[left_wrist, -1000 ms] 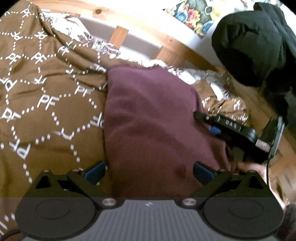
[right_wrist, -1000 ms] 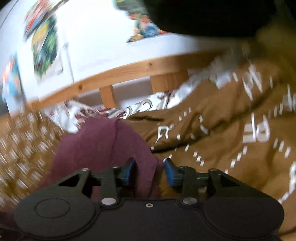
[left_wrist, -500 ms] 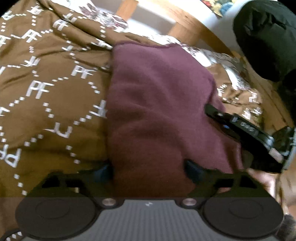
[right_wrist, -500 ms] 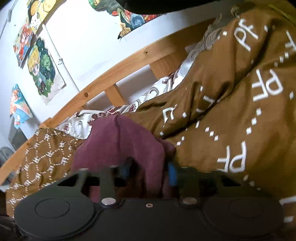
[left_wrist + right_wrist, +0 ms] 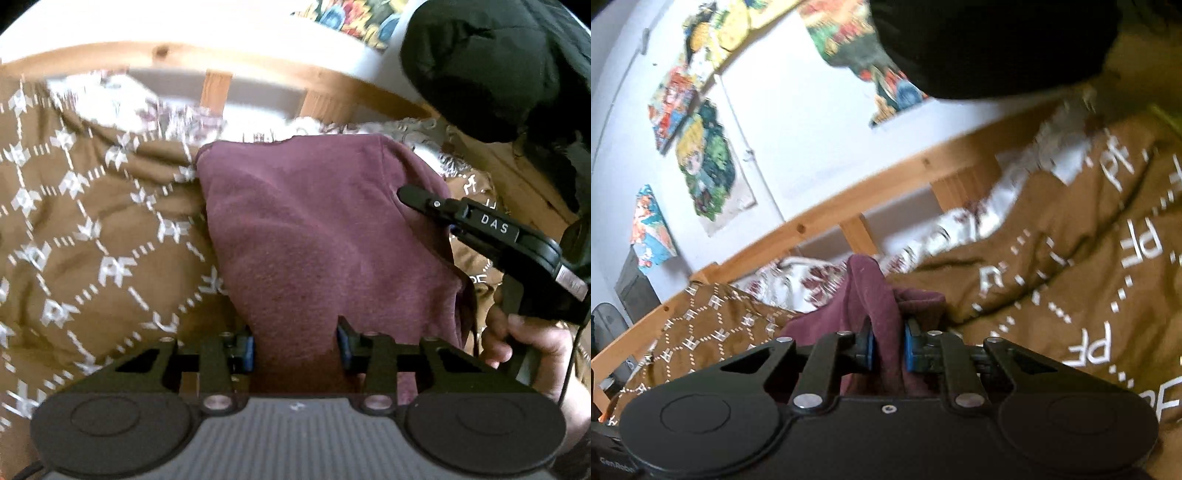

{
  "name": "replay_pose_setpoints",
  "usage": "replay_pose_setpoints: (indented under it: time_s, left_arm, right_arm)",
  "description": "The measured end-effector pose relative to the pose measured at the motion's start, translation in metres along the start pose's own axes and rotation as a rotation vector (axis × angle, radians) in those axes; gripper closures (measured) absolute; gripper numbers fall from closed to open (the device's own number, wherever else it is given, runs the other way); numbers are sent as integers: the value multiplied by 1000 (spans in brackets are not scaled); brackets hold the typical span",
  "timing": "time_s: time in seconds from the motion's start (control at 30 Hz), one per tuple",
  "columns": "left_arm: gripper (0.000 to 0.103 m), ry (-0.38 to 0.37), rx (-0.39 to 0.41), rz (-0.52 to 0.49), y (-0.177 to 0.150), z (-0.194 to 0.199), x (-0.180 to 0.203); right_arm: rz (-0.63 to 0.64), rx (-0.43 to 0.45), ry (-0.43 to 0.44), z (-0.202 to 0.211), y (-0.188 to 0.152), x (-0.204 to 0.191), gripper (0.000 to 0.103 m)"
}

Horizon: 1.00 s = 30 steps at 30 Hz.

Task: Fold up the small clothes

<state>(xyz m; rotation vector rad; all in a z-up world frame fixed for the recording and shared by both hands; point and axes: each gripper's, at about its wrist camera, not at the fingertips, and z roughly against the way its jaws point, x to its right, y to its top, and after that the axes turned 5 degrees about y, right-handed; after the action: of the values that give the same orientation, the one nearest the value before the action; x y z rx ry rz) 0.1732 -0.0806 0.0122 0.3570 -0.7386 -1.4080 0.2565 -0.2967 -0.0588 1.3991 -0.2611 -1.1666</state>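
Observation:
A maroon garment lies on a brown blanket. In the left wrist view its near edge runs between the pads of my left gripper. Those jaws are closing, and the cloth fills the gap and touches both pads. My right gripper reaches in from the right at the garment's right edge, with a hand on its grip. In the right wrist view the right gripper pinches a raised fold of the maroon garment between its blue pads, and its jaws are still closing.
The brown blanket with white lettering covers the bed. A floral sheet and a wooden bed rail lie beyond it. A black garment hangs at the upper right. Posters hang on the white wall.
Both pairs of jaws have narrowed onto the maroon garment. Both grippers have lifted, raising the cloth's near edge and its right fold off the blanket.

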Motion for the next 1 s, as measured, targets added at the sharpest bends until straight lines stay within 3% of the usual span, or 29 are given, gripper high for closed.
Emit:
replay_pose_setpoints:
  time_s: [0.2, 0.47, 0.63, 0.77, 1.0]
  left_arm:
    - [60, 41, 77, -20, 12, 25, -25]
    - [59, 166, 180, -10, 39, 31, -90]
    - [59, 204, 151, 75, 43, 3, -132]
    - [58, 189, 107, 138, 36, -14, -149]
    - [52, 171, 97, 167, 29, -17, -160]
  right_arm:
    - [53, 30, 21, -12, 10, -41, 87]
    - [57, 35, 81, -86, 22, -95, 87]
    - [69, -27, 86, -143, 19, -116, 88]
    - [96, -100, 59, -175, 5, -120, 88]
    - [90, -135, 4, -190, -2, -112, 88]
